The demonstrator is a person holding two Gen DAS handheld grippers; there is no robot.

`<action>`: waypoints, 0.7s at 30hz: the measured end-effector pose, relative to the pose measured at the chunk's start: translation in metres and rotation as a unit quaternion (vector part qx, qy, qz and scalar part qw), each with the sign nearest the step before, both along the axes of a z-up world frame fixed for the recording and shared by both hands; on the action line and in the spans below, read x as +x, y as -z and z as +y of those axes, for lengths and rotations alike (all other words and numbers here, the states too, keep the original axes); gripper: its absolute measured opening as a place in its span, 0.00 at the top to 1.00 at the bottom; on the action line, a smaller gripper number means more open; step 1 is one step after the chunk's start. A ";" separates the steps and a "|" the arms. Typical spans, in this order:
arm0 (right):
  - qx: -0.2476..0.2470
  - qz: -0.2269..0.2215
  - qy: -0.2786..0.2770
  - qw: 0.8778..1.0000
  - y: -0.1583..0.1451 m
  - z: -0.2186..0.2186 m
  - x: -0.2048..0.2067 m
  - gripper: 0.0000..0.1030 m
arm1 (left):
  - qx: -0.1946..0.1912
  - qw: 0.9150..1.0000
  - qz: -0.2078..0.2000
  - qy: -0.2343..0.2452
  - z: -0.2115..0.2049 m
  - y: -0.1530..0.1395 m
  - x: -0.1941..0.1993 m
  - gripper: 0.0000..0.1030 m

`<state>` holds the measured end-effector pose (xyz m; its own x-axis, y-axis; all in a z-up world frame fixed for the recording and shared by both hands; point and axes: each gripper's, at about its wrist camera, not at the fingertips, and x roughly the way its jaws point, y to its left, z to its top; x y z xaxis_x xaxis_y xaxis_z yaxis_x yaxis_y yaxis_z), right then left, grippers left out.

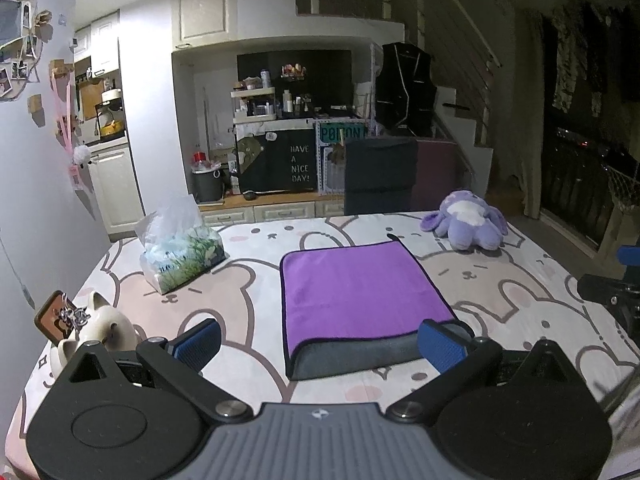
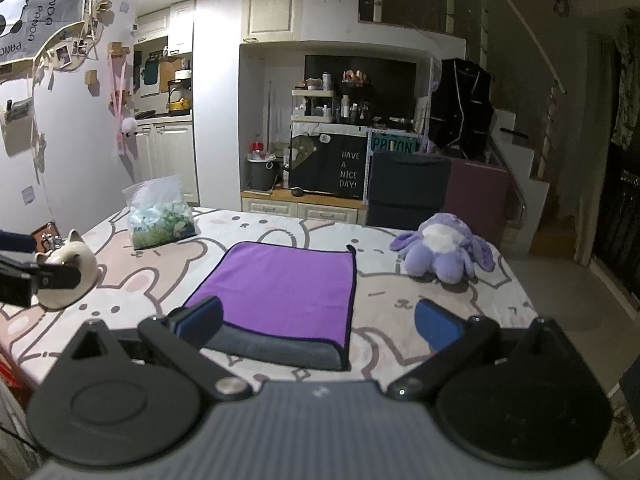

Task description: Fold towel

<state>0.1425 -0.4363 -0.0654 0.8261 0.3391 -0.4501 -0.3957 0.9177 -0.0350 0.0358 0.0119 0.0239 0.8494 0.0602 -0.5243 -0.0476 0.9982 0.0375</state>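
Note:
A purple towel [image 1: 360, 292] with a grey underside lies folded flat on the bunny-print bed cover [image 1: 248, 312]; its grey layer shows along the near edge. My left gripper [image 1: 320, 344] is open and empty, its blue fingertips [image 1: 198, 340] spread just before the towel's near edge. In the right wrist view the same towel [image 2: 288, 288] lies ahead. My right gripper [image 2: 320, 324] is open and empty, with its left pad at the towel's near left corner. Each gripper shows at the edge of the other's view.
A plastic-wrapped tissue pack [image 1: 180, 256] sits at the far left of the bed. A white cat-shaped ornament [image 1: 104, 328] sits at the near left. A purple plush toy [image 1: 468, 220] lies at the far right. Cabinets and shelves stand beyond the bed.

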 end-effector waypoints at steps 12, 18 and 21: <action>-0.010 -0.012 -0.013 1.000 0.007 0.011 0.035 0.00 | 0.019 1.000 -0.011 0.011 0.009 0.005 0.047 0.00; 0.001 -0.009 -0.007 1.000 0.010 0.013 0.061 0.00 | 0.018 1.000 -0.008 0.018 0.017 0.014 0.077 0.00; -0.001 -0.009 -0.003 1.000 0.014 0.012 0.074 0.00 | 0.021 1.000 -0.010 0.013 0.023 0.019 0.093 0.00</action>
